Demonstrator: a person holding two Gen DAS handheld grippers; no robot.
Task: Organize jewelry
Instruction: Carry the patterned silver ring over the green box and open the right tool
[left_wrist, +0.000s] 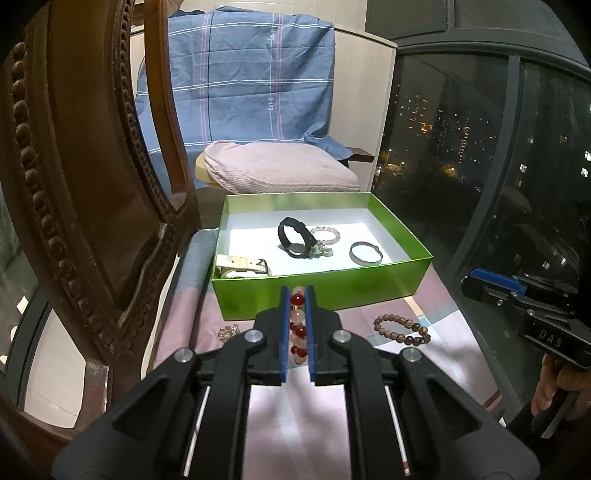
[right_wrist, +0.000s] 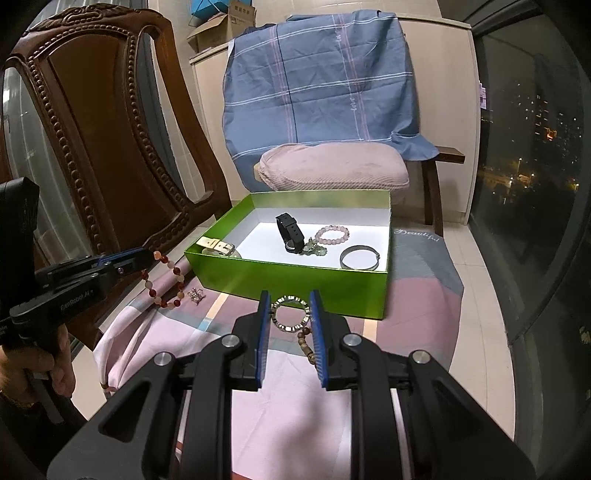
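A green box (left_wrist: 325, 288) (right_wrist: 295, 282) stands on a pink and grey cloth. It holds a black watch (left_wrist: 293, 236), a pink bead bracelet (left_wrist: 327, 234), a metal bangle (left_wrist: 364, 253) and a white strap watch (left_wrist: 242, 265). My left gripper (left_wrist: 297, 295) is shut on a red and pink bead bracelet (left_wrist: 297, 325), held just before the box's near wall; it hangs in the right wrist view (right_wrist: 166, 280). My right gripper (right_wrist: 290, 301) is open around a silver link bracelet (right_wrist: 290, 314) on the cloth. A brown bead bracelet (left_wrist: 402, 328) lies beside it.
A small crystal piece (left_wrist: 228, 331) (right_wrist: 195, 294) lies on the cloth left of the box. A carved wooden chair (right_wrist: 110, 129) stands close on the left. A chair with a pink cushion (right_wrist: 332, 166) and blue sheet is behind the box. A dark window is at right.
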